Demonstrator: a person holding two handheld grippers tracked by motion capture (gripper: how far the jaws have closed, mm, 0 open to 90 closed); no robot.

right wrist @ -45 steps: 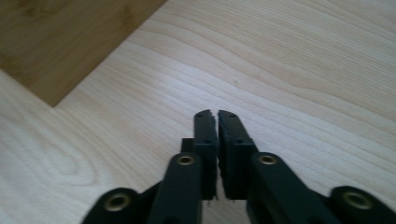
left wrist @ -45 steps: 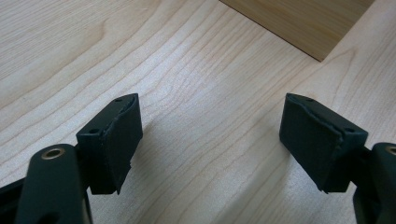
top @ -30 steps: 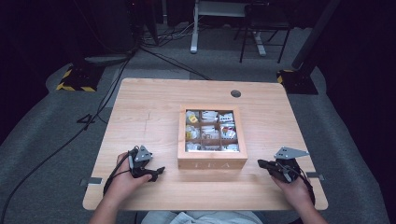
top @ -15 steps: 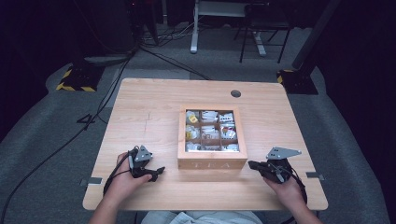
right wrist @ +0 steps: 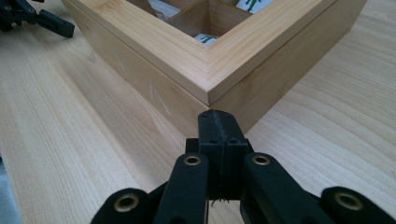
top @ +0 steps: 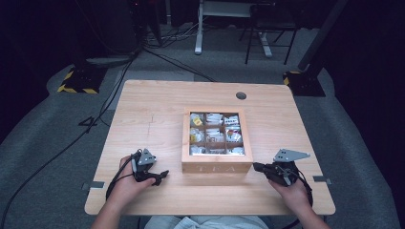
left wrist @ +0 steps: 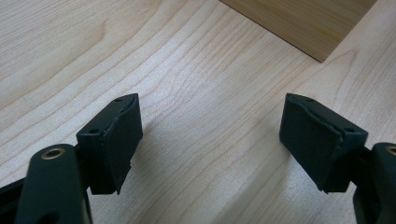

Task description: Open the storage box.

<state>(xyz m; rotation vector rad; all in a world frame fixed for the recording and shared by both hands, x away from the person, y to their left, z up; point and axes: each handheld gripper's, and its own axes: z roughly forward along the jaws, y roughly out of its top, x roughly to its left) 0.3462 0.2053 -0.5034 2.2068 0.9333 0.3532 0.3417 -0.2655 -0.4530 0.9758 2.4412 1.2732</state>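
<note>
Right gripper view puts the box corner just ahead of your right claw, pinched together; your left claw gapes wide, farther off.

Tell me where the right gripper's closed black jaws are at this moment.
In the high view the right gripper lies at the table's near right, its shut tips beside the near right corner of the wooden tea box, not touching.

The wooden tea box blocks mid-tabletop; bare wood lies open along the left, right and far edges.
</note>
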